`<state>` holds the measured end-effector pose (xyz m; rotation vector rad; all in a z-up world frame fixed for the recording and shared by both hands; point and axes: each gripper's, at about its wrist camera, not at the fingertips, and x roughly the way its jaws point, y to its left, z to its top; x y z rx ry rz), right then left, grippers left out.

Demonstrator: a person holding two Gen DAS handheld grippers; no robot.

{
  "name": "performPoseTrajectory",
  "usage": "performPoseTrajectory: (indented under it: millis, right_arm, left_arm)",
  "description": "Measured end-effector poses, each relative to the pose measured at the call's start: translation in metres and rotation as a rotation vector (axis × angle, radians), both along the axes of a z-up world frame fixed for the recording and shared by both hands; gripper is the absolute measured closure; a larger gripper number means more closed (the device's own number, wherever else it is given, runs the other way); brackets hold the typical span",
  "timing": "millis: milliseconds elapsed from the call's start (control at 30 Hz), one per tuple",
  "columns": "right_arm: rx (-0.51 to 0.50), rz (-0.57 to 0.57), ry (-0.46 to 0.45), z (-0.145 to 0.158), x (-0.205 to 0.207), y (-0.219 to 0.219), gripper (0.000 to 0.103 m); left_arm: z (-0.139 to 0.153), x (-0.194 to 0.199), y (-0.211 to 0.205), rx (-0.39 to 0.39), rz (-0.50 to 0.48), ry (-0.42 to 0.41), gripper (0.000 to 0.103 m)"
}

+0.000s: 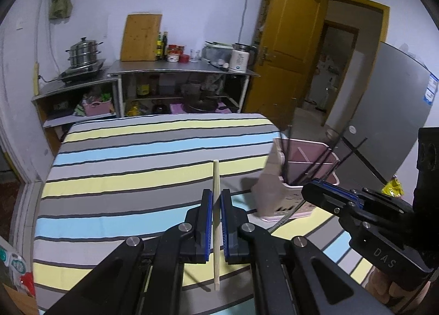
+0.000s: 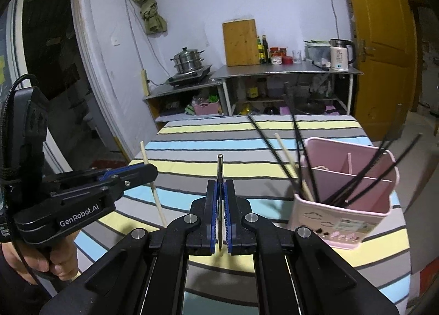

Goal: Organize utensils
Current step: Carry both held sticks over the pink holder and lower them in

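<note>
A table under a striped cloth (image 1: 137,150) in a small kitchen, mid-sort: at left, the left gripper (image 1: 216,199) is closed on a pale wooden chopstick (image 1: 216,175), pinching it about midway so that one end points ahead over the cloth and the other runs back beneath the fingers. In the right wrist view the same stick stands nearly upright in that gripper, well off the cloth. At centre of that view, the right gripper (image 2: 220,191) is shut on a thin dark utensil (image 2: 219,167), its rounded metal tip poking up past the blue pads; whether it is a chopstick or a piece of cutlery cannot be told. At right, near the table's edge, stands the pink divided holder (image 2: 378,205), already bristling with black chopsticks (image 2: 310,178) and a few pale ones, all leaning out of its front compartment. The rear compartments look almost empty.

The step in hand appears to be the carry: both tools are loaded and neither item has reached the holder. The next move would call for swinging each stick over the holder's mouth, tipping it end-down, threading it between the splayed black sticks and only then easing the grip. The right gripper sits nearer and would likely go first
</note>
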<state>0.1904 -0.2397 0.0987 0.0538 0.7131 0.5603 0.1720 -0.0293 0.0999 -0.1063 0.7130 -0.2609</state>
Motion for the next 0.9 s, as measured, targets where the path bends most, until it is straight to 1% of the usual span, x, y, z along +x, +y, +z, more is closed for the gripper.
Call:
performPoseTrajectory:
  millis: [200, 467, 700, 900]
  right_arm:
    - [0.02, -0.061, -0.009, 0.008, 0.0, -0.031, 0.098]
    - [0.053, -0.176, -0.049, 0.029, 0.014, -0.082, 0.098]
    - [0.073, -0.241, -0.099, 0.048, 0.028, -0.109, 0.098]
    - [0.077, -0.273, -0.113, 0.05, 0.042, -0.119, 0.098]
  left_arm:
    - [0.011, 0.01, -0.034, -0.012, -0.072, -0.012, 0.097]
    - [0.04, 0.034, -0.077, -0.039, -0.144, -0.061, 0.097]
    - [0.065, 0.061, -0.1, -0.071, -0.165, -0.11, 0.097]
    - [0.074, 0.083, -0.109, -0.092, -0.16, -0.142, 0.097]
